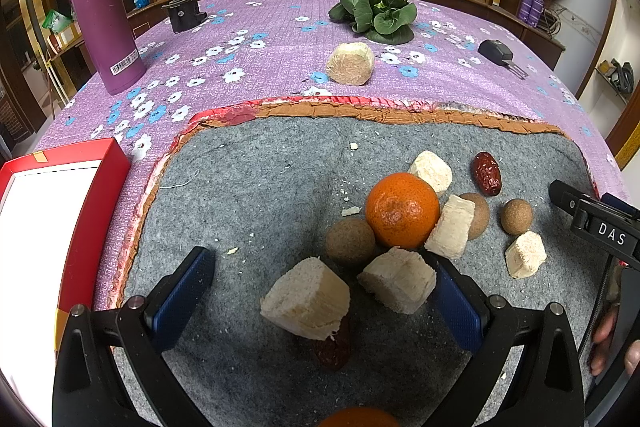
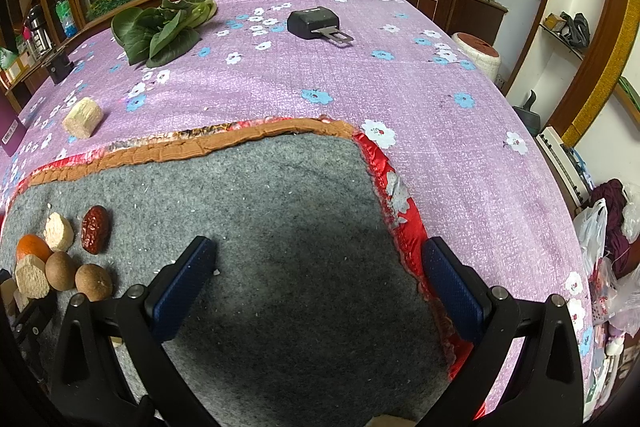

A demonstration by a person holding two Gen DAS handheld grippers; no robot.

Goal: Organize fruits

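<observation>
Purple flowered cloth covers the table, with a grey felt mat [image 1: 260,195] on top. On it, a pale sugarcane chunk [image 1: 306,301] lies between the wide-open left gripper [image 1: 320,291] fingers, toward twelve o'clock, its long axis slanting ten-to-four. The right gripper [image 2: 320,287], also spread wide and empty, faces bare felt; the left looks nearer.

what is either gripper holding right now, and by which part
Nothing is held. The left gripper stands open around a pale sugarcane chunk lying on the grey mat, pads apart from it. The right gripper is open over bare mat.
</observation>
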